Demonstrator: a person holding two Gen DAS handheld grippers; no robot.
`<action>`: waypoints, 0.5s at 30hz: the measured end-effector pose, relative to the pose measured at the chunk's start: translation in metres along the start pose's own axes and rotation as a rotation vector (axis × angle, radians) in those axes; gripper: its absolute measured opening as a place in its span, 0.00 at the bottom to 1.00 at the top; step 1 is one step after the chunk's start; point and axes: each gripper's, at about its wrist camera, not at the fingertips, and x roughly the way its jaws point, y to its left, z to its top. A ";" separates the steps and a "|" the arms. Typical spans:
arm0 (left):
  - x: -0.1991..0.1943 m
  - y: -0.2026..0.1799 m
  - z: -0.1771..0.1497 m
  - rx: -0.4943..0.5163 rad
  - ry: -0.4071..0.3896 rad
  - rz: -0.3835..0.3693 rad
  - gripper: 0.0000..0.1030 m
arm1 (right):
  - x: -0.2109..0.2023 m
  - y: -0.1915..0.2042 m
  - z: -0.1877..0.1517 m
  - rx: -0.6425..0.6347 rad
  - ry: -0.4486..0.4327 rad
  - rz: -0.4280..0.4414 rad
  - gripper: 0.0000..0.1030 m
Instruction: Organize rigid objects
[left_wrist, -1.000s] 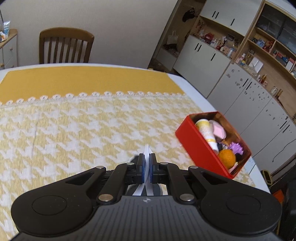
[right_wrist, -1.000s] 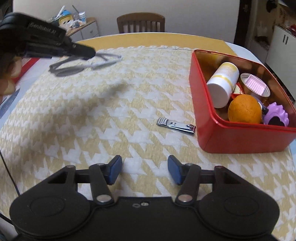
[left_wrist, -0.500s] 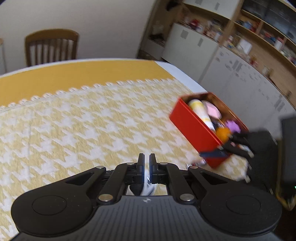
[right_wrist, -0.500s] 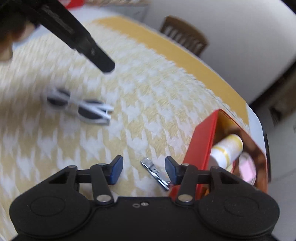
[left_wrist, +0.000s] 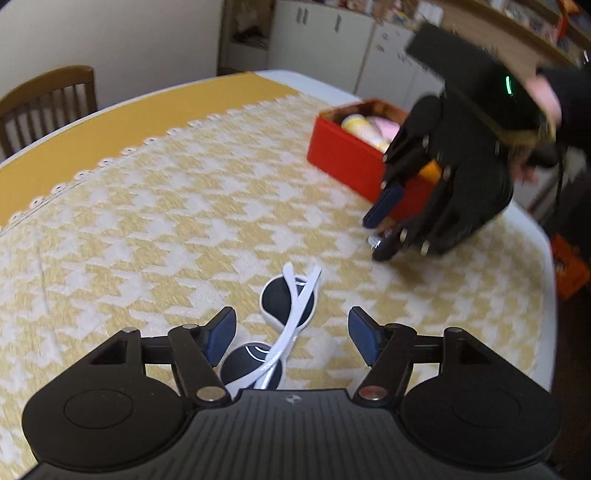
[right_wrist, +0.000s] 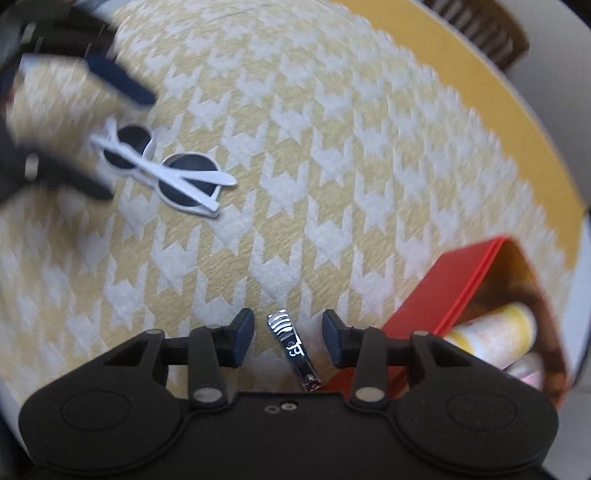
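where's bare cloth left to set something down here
The widest bare patch of yellow houndstooth tablecloth lies between the white-framed round sunglasses and the red rectangular box. It is crowded by the box's near wall, where the silver metal nail clipper lies between the right tongs.

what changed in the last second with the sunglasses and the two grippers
The left gripper opened and let go of the white sunglasses, which now lie on the tablecloth. The right gripper came down, open, to straddle the nail clipper. The red box stayed put.
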 end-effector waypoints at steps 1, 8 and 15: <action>0.005 0.000 0.000 0.022 0.008 0.003 0.65 | 0.002 -0.004 0.000 0.021 0.004 0.035 0.31; 0.027 0.002 -0.002 0.073 0.030 0.029 0.64 | 0.006 0.003 -0.005 0.028 -0.013 0.046 0.19; 0.029 -0.005 0.000 0.116 -0.001 0.091 0.35 | 0.005 0.025 -0.019 0.041 -0.069 -0.017 0.11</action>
